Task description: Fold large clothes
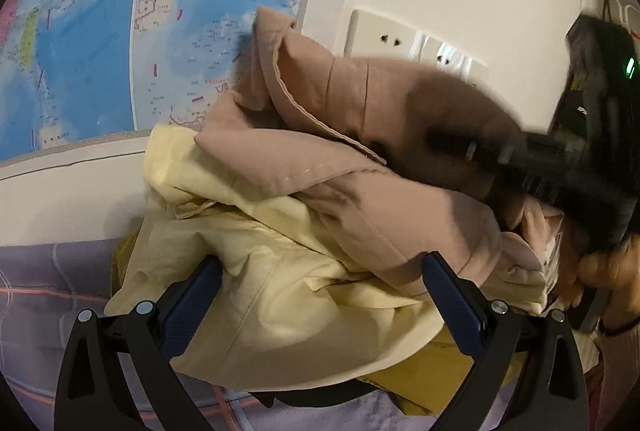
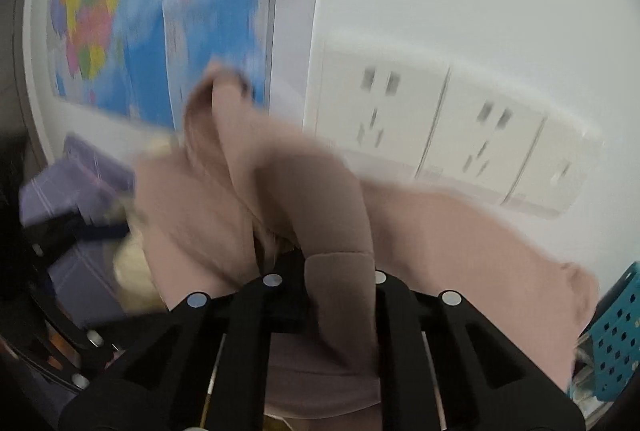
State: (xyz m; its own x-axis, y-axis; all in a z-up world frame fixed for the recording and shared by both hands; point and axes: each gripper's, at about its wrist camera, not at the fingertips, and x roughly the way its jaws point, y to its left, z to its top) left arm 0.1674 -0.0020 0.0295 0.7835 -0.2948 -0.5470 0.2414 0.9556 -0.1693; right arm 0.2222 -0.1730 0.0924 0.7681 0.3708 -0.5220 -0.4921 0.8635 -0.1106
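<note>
A dusty pink garment [image 1: 360, 159] lies crumpled on top of a pale yellow garment [image 1: 280, 271], both heaped against the wall. My left gripper [image 1: 322, 305] is open, its blue-padded fingers [image 1: 192, 307] wide apart on either side of the yellow cloth. In the left wrist view my right gripper [image 1: 452, 145] reaches in from the right, blurred, into the pink cloth, with a hand [image 1: 604, 271] holding it. In the right wrist view the right gripper [image 2: 332, 263] is shut on a fold of the pink garment [image 2: 340, 295], which drapes over the jaws and hides the fingertips.
A world map [image 1: 100, 31] and a row of white wall sockets [image 2: 440, 127] are on the wall behind the pile. A purple checked sheet [image 1: 48, 291] lies under the clothes. A teal perforated basket [image 2: 616, 335] stands at the right edge.
</note>
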